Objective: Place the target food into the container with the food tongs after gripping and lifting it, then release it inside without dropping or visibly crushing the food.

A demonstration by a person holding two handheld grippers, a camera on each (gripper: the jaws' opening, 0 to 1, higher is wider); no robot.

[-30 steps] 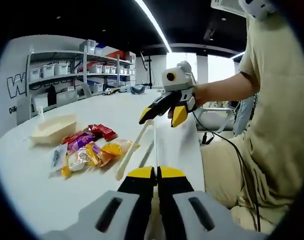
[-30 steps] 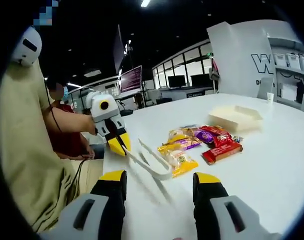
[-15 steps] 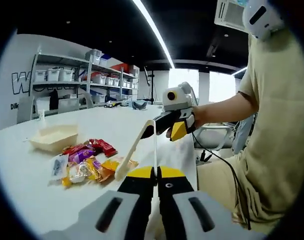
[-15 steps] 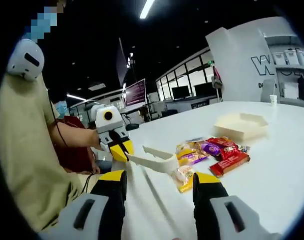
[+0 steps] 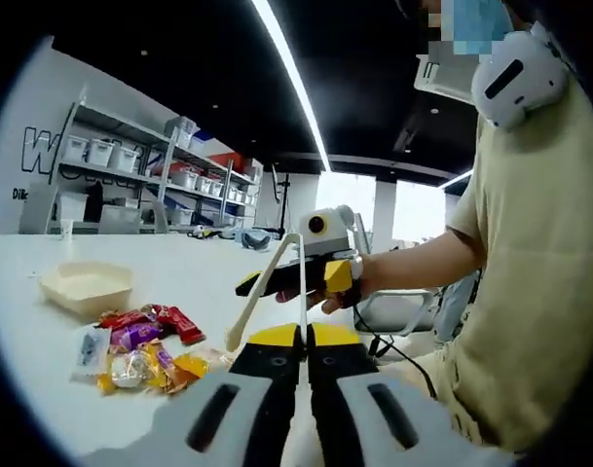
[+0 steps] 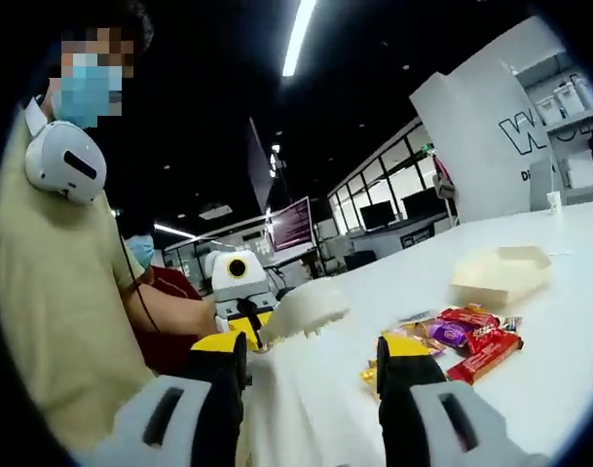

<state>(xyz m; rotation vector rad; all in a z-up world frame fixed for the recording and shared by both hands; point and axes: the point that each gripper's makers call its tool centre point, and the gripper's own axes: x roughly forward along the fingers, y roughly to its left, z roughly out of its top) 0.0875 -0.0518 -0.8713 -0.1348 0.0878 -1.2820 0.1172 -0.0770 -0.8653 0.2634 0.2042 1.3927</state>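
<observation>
Container: a shallow cream-coloured paper tray (image 5: pixel 85 285) is sitting on the white table (image 5: pixel 208 282), beyond the snacks and well apart from the tongs; in the right gripper view (image 6: pixel 500 275) it is lying to the right of the tongs' tips.

Target food: a heap of wrapped snacks (image 5: pixel 140 342) in red, purple, orange and yellow wrappers is lying on the table, below and to the left of the tongs' tips, not touching them; in the right gripper view (image 6: pixel 452 341) the heap is lying right of the tongs.

Tongs: cream plastic food tongs (image 5: pixel 277 282) are hanging in the air above the table, the two arms spreading apart toward the tips and pinching nothing; in the right gripper view (image 6: pixel 304 307) they are seen end-on.

Left gripper: the black-and-yellow left gripper (image 5: pixel 304 336) is clamping the joined end of the tongs, jaws pressed together on it; it is showing at (image 6: pixel 243 321) too.

Right gripper: the right gripper (image 5: pixel 294 280) is hovering by the tongs' arms; whether it is touching them cannot be told. In its own view (image 6: pixel 311 352) the jaws are standing wide apart.
</observation>
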